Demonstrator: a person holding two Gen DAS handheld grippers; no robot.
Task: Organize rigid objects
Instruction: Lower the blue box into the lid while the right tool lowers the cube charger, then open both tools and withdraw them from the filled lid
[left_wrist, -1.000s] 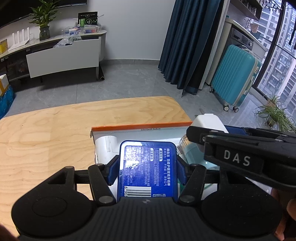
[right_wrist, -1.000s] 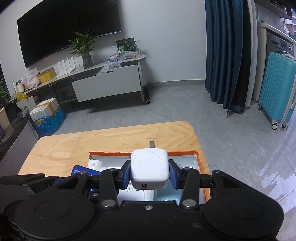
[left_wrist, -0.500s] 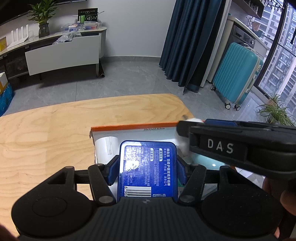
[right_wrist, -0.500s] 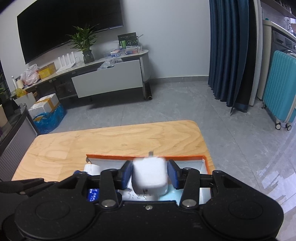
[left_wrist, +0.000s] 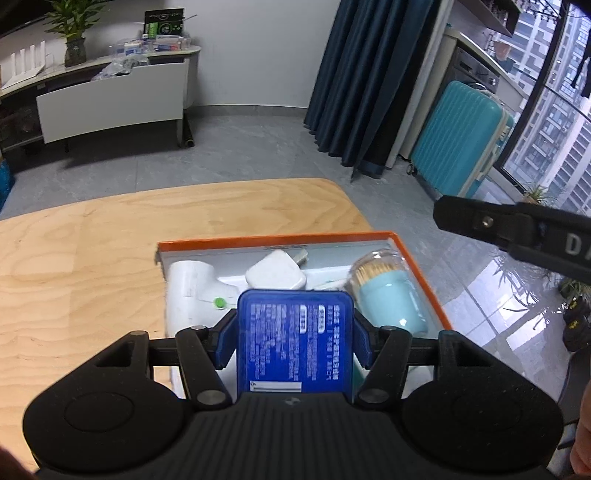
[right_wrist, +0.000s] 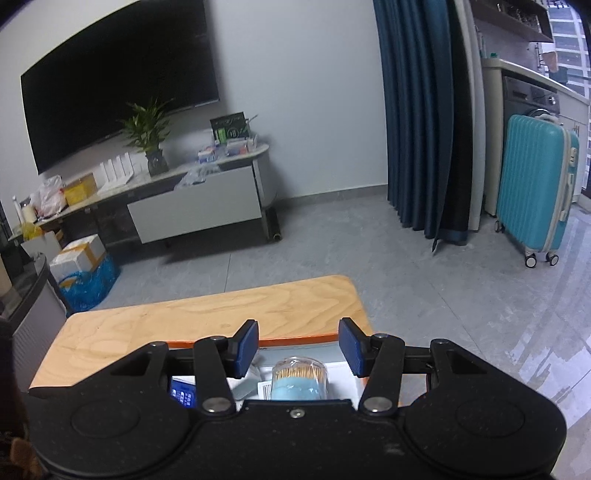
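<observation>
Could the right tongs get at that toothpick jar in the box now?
Probably yes. The right tongs are open and empty, with the toothpick jar just below them in the orange-rimmed box, nothing lying over it.

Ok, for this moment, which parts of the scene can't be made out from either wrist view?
- Near end of the orange-rimmed white box: hidden in the left wrist view by the left hand-held gripper and the blue printed flat case it holds.
- Print on that case: too small to read.
- White plastic pipe fitting: lower end hidden behind the same gripper.
- Teal toothpick jar with clear lid: base hidden in the right wrist view by the right hand-held gripper.
</observation>
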